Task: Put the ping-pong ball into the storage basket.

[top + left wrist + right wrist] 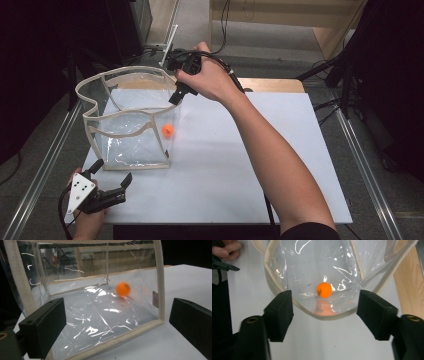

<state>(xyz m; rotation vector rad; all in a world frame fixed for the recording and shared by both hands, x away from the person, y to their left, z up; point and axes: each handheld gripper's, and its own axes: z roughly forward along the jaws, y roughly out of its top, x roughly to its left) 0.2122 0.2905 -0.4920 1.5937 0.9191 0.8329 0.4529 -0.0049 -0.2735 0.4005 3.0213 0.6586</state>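
No text, label, brand, number or sign could be read anywhere; a small dark mark at nine o'clock on the orange ball (324, 290) was too blurred to make out

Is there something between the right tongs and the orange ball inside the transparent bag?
Nothing solid that I can see. The right tongs hang open above the clear bag, at its open top rim, and the orange ball lies inside on the bag's bottom. The right gripper view looks straight down through the opening to the ball.
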